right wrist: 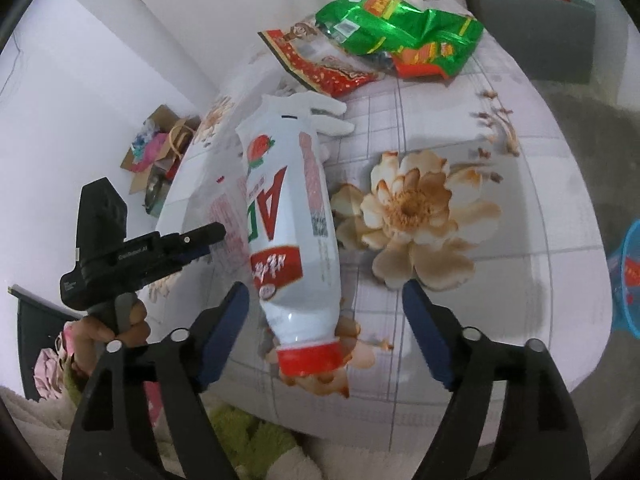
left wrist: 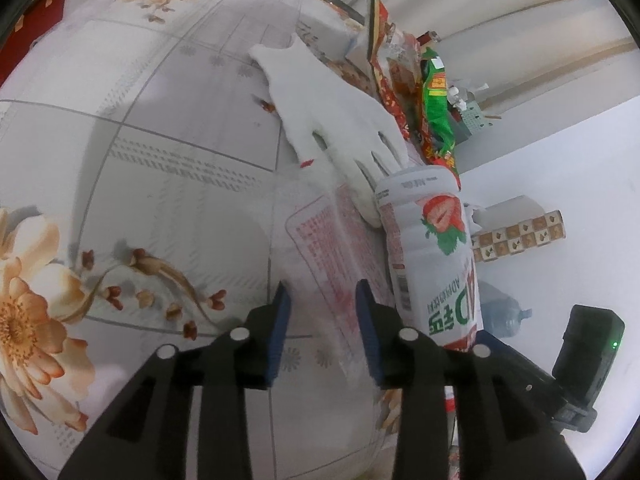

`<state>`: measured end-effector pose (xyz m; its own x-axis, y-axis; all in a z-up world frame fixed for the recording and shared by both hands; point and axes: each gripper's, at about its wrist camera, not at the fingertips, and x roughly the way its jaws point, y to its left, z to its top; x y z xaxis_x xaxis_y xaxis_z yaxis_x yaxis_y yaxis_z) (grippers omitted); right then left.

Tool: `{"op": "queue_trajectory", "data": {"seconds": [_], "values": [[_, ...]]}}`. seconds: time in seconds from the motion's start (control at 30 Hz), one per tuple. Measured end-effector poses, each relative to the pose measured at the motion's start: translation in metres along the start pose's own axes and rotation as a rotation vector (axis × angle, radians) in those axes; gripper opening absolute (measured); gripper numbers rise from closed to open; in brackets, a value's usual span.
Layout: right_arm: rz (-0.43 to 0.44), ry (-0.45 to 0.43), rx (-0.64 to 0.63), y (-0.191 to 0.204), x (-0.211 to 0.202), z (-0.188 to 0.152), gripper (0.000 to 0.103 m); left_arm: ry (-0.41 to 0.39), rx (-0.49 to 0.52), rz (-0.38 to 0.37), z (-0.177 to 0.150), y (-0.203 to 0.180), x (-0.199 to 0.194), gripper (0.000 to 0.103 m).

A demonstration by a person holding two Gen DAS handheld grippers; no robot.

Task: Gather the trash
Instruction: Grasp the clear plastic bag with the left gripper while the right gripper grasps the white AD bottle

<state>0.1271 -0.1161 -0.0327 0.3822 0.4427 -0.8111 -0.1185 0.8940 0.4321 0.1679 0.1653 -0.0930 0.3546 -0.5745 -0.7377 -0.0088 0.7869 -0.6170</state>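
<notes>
Floral worktop [right wrist: 460, 120] | bottle [right wrist: 292, 240] lying, between wide-open right hand-held gripper [right wrist: 326, 312], untouched | left hand-held gripper [left wrist: 322, 304] part-open, empty

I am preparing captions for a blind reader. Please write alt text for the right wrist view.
A white drink bottle with a red cap and strawberry label lies between the wide-open fingers of the right hand-held gripper, over a floral tablecloth. Behind it lie a white glove and green and red snack bags; the left hand-held gripper is at left.
</notes>
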Motion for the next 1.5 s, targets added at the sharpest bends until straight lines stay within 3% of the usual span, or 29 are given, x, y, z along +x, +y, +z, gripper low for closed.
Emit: {"op": "queue_trajectory", "data": {"seconds": [0.37,0.7,0.9,1.17,1.5], "values": [[0.029,0.034,-0.020,0.006,0.027,0.009,0.076,-0.035,-0.021,-0.019,0.011,-0.005,0.012,0.031],[0.018,0.058,-0.033,0.010,0.038,0.014,0.076,-0.051,-0.032,-0.040,0.011,0.001,0.011,0.014],[0.026,0.069,-0.040,0.014,0.045,0.015,0.076,-0.076,0.012,-0.037,0.012,-0.001,0.002,0.010],[0.042,0.079,-0.040,0.016,0.049,0.015,0.057,-0.109,0.043,-0.027,0.010,0.001,-0.010,0.008],[0.060,0.032,0.025,0.000,0.028,0.006,0.057,-0.114,0.045,-0.053,0.007,-0.004,-0.017,0.007]]}}
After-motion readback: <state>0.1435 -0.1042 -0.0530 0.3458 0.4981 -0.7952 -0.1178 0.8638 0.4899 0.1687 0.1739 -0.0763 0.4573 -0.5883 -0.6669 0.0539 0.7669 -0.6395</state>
